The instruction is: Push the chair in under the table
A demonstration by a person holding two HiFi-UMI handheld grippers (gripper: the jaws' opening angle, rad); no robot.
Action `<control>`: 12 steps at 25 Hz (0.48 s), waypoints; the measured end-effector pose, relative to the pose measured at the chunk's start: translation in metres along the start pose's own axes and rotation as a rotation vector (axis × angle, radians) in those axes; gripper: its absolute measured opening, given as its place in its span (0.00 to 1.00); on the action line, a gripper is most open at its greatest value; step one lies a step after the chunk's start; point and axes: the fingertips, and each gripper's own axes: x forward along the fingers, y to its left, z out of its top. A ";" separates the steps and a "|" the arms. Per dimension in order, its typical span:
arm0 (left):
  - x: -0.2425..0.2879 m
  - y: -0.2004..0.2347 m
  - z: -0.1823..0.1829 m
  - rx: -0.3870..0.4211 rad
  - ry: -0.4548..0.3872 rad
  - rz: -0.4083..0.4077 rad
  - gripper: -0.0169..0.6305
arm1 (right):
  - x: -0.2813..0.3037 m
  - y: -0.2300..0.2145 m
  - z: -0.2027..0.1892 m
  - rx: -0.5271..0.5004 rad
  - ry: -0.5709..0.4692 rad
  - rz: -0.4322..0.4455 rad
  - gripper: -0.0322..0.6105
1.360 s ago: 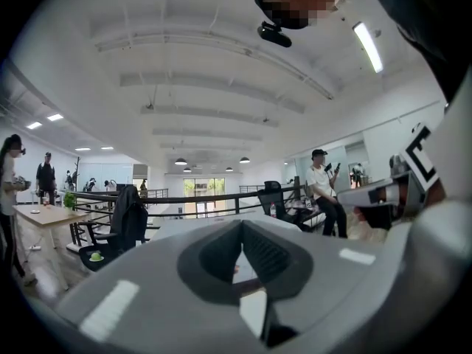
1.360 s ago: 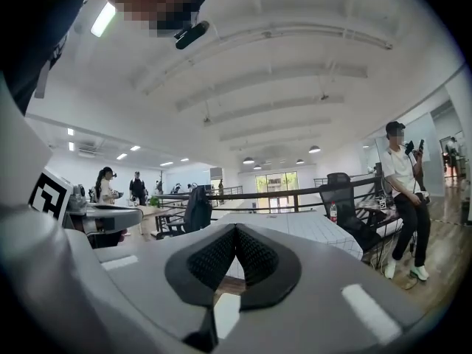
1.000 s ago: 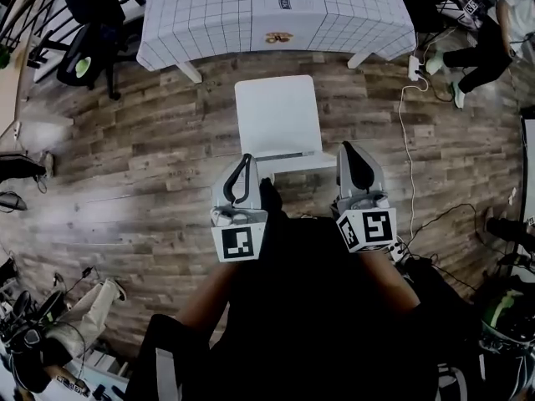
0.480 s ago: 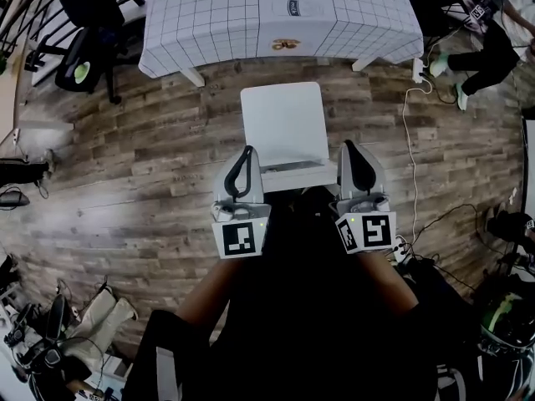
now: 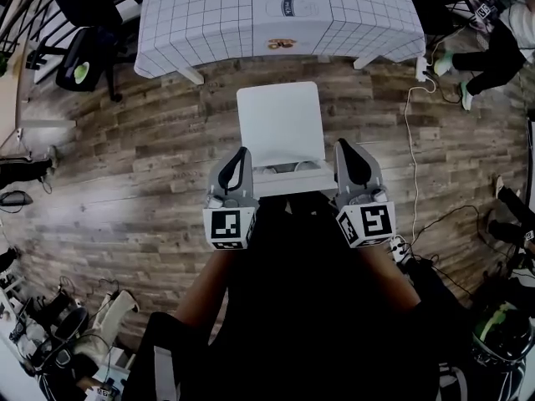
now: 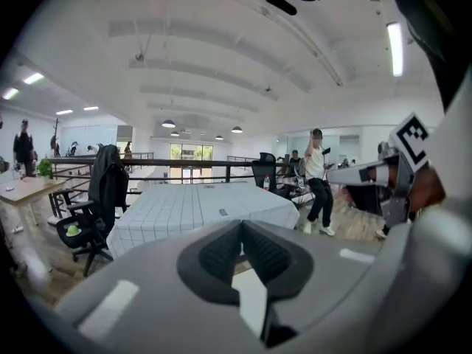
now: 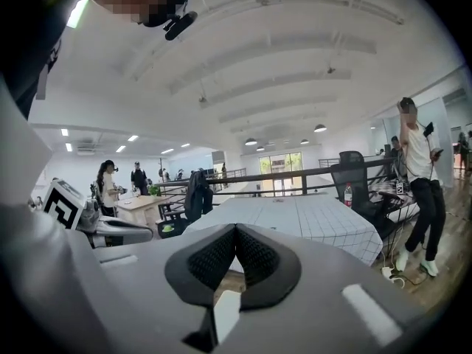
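1. Behind the white chair, at its backrest: left claw by the left end, right claw by the right end, both pointing toward the surface.
2. Both claws pressed together, pinching nothing. Dark pads meeting in each claw's own view, with only a sliver of white chair below the seam.
3. Actual contact with the backrest: likely, not certain from above.
4. Step in hand, by judgement: the push itself, begun but unfinished. Seat front just short of the surface's near edge, a strip of wooden floor showing between them, seat wholly uncovered.
5. Next move: an even forward shove from both ends, keeping the chair square and lined up between the surface's legs.
6. Risk: uneven pressure, so a skewed chair or a closed claw slipping off the backrest.
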 end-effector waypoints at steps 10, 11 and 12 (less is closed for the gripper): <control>0.008 -0.055 -0.066 0.122 0.250 -0.277 0.19 | 0.007 0.017 -0.094 -0.198 0.397 0.290 0.21; 0.011 -0.062 -0.080 0.146 0.304 -0.320 0.24 | 0.007 0.017 -0.106 -0.228 0.437 0.320 0.22; 0.012 -0.066 -0.094 0.166 0.356 -0.357 0.26 | 0.005 0.019 -0.119 -0.259 0.482 0.357 0.23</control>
